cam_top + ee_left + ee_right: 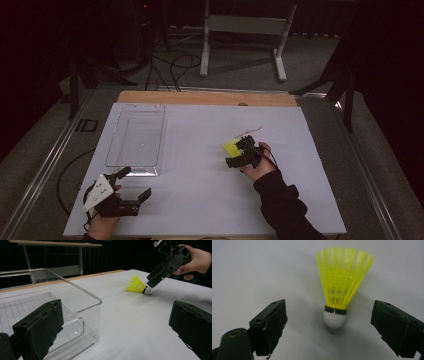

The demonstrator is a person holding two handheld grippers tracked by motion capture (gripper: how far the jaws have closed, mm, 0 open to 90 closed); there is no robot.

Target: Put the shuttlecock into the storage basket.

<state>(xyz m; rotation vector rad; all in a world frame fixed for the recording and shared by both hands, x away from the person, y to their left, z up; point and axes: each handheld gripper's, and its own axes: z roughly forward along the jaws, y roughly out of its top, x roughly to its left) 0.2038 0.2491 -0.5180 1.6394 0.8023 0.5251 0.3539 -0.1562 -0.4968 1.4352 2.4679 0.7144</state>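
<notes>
In the high view, the left gripper (134, 184) rests at the near left corner of the white table (200, 200), its jaws spread apart and holding nothing, with the clear plastic bin (135, 136) just ahead of them. The right gripper (239, 151) is held by the person's right hand (260, 165) over the right half of the table, and the yellow shuttlecock (231, 147) lies on the table right at its jaw tips. In the left gripper view, the bin (82, 302) sits beside the left jaw, while the shuttlecock (137, 285) lies well ahead, the right gripper (156, 282) angled down onto its white cork end. In the right gripper view, the jaws stand wide open on either side of the shuttlecock (340, 287), touching neither side; its white cork points back toward the gripper and the yellow skirt fans away.
</notes>
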